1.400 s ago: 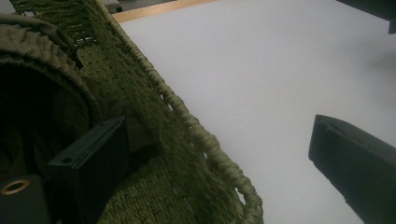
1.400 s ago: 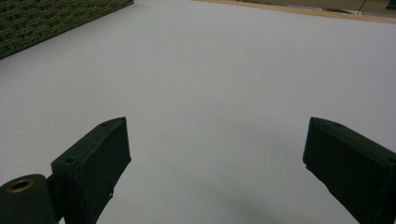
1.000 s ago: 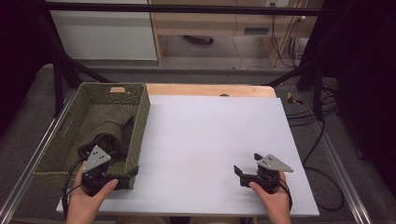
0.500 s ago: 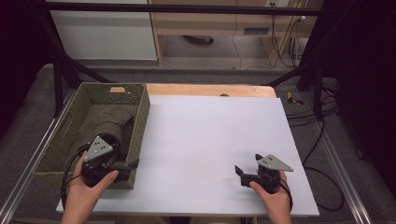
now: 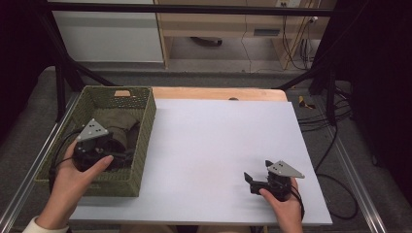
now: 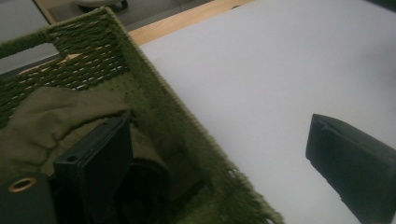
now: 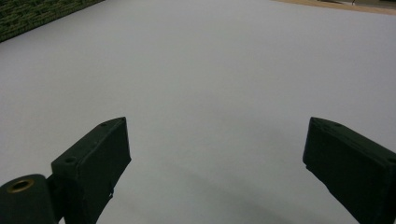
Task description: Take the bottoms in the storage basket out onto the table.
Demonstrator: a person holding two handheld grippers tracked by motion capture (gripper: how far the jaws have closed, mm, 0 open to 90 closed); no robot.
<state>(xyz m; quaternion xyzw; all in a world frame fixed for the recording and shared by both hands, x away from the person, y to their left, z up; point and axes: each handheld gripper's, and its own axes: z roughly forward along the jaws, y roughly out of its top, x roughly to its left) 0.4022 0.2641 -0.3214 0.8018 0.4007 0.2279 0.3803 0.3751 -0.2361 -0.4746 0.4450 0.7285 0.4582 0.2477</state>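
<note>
A green woven basket point(image 5: 148, 121) stands at the table's left, with a crumpled olive cloth point(image 5: 121, 124) inside. A hand holds my left gripper point(image 5: 127, 156) low over the basket's near right part. It is open and astride the basket's right wall point(image 6: 154, 93): one jaw is inside above the cloth point(image 6: 51, 116), the other outside over the white table top. My right gripper point(image 5: 256, 174) rests near the table's front right, held by the other hand. It is open point(image 7: 215, 126) with bare white surface point(image 7: 210, 56) between its jaws.
A white sheet point(image 5: 223, 141) covers the table top, with a wooden strip point(image 5: 218, 93) along the far edge. The basket's corner point(image 7: 32, 14) appears far off in the right gripper view. Cables point(image 5: 316, 121) lie on the floor to the right.
My left gripper has moved away from the person, from the basket's near rim to over its inside and right wall. The right gripper has stayed in place.
</note>
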